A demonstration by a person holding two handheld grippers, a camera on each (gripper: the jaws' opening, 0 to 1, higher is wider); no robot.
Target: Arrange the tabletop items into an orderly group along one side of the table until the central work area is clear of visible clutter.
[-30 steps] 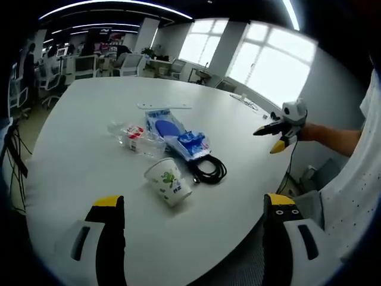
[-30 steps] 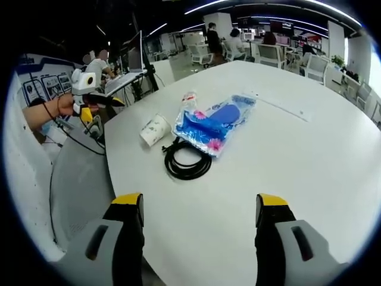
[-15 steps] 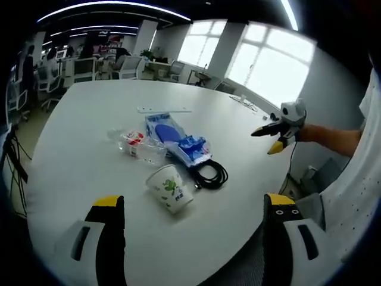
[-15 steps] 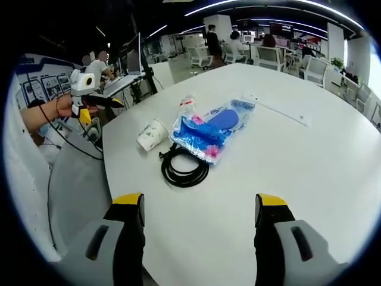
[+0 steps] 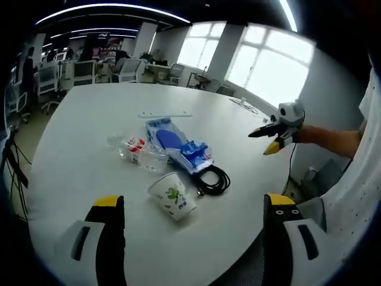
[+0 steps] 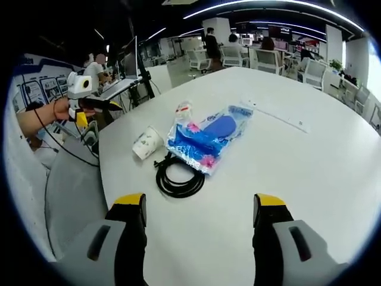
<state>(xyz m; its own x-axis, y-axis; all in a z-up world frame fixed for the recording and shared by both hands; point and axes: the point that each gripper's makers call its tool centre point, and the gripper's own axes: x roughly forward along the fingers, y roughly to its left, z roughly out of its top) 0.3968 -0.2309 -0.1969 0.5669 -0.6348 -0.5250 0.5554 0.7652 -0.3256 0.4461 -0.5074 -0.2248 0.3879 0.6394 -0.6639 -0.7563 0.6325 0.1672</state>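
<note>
left gripper (image 5: pixel 189 210): jaws spread wide, nothing held, hovering off the table edge.
right gripper (image 6: pixel 197 208): released too, empty.
paper cup (image 5: pixel 172 196): nearest item, tipped on its side, can't see anything in it.
black cable (image 5: pixel 211 179): coiled at 2 o'clock from the cup.
blue packet (image 5: pixel 176 142): clear wrapper, blue stuff inside.
plastic bottle (image 5: pixel 138 148): lying at the packet's 9 o'clock; contents unclear.
paper strip (image 5: pixel 165 114): farthest, at 12.
tip: I'd pinch the cup by its rim, gently.
</note>
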